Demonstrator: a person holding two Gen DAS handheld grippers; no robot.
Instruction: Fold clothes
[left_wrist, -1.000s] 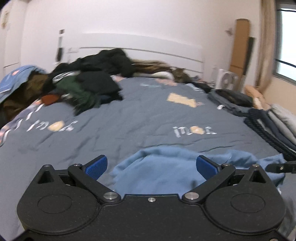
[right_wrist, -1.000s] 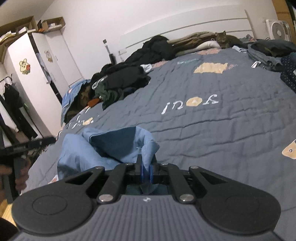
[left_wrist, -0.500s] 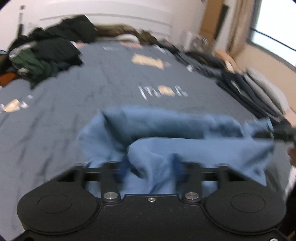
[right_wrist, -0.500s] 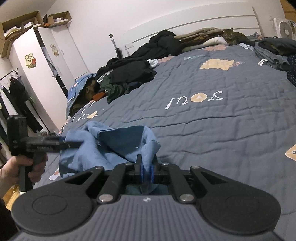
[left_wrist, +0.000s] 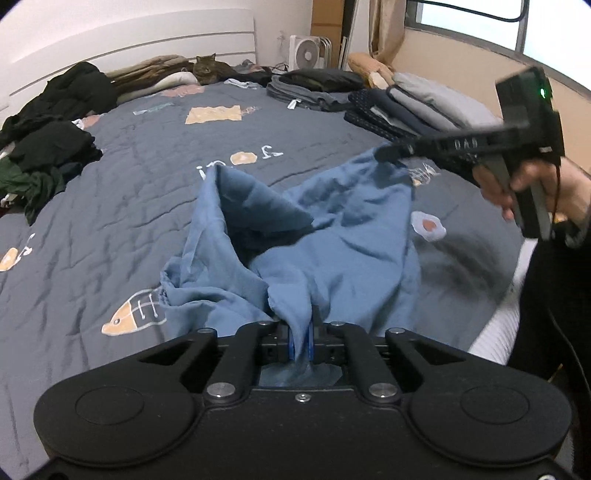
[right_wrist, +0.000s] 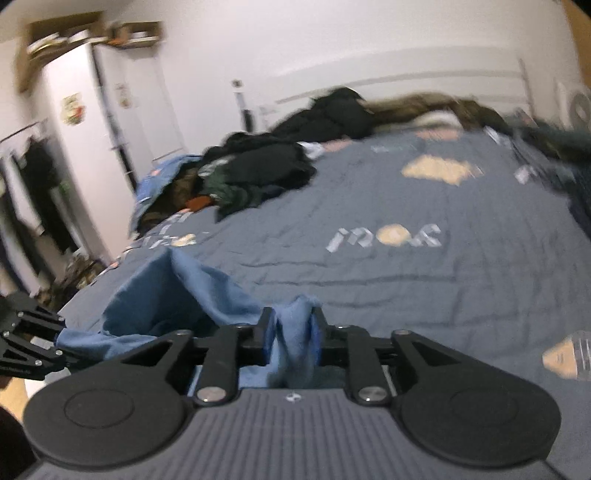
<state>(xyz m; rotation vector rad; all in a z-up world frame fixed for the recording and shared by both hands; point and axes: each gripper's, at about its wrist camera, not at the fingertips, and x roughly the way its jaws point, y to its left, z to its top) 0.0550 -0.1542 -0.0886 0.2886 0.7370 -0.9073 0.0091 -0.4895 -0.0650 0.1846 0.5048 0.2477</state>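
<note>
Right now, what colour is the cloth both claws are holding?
Plain light blue garment, no pattern visible. It shows best in the left wrist view.

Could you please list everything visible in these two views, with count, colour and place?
Blue garment: one, light blue, bunched on the near part of the bed, clamped by both tools.
Bedspread: one, grey-blue with fish and letter prints, covers the bed.
Unfolded pile: one heap, black and dark green, far left of the bed.
Folded stacks: several, grey and navy, along the right edge.
Cat: one, tabby, at the headboard.
Fan: one, white, beyond the far right corner of the bed.
Wardrobe: one, white, by the left wall.
Left tool: black with blue pads, shut on the garment.
Right tool: same build, shut on the garment.
Hand: one, holds the right tool's handle.
</note>
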